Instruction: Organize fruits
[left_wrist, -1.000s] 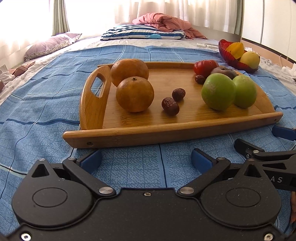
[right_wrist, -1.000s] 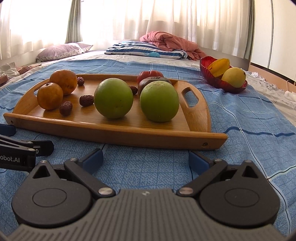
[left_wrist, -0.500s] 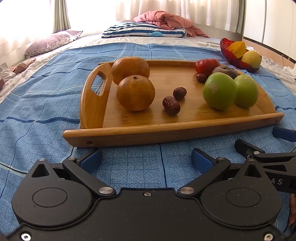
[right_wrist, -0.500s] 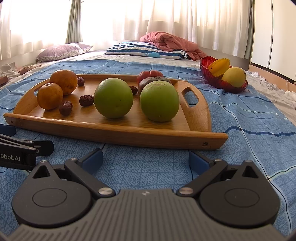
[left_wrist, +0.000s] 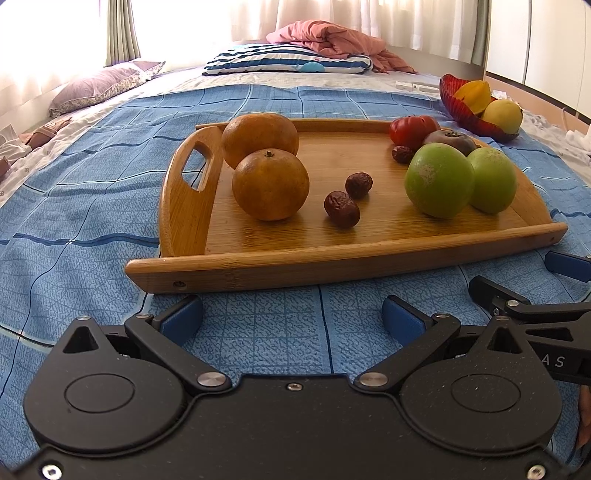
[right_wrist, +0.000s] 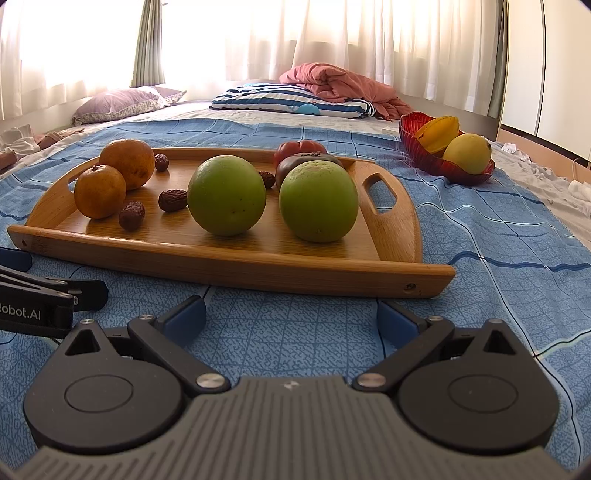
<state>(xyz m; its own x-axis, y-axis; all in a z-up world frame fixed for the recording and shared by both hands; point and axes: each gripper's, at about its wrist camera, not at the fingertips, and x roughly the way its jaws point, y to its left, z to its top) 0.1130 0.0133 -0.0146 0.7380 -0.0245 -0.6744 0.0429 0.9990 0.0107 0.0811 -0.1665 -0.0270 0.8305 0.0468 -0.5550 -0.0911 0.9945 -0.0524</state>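
Progress: looks barely started, my read — almost all fruit on the wooden tray (left_wrist: 332, 254), none held; only a yellow fruit (right_wrist: 467, 153) and a starfruit (right_wrist: 437, 133) lie in the red bowl (right_wrist: 439, 162), far right on the blue bedspread (left_wrist: 92, 221).
Left to do: likely sort tray fruit by kind or move it to the bowl — can't tell which.
Oranges (left_wrist: 270, 184): two, touching, near the tray's left handle.
Dried dates (left_wrist: 341, 208): small, wrinkled, mid-tray.
Green fruits (right_wrist: 226, 195): two, round, right half.
Tomatoes (left_wrist: 412, 129): red one and dark one, far right corner.
Left gripper (left_wrist: 291, 317): fingers apart, empty, just short of the tray.
Right gripper (right_wrist: 291, 317): fingers apart, empty, beside the left.
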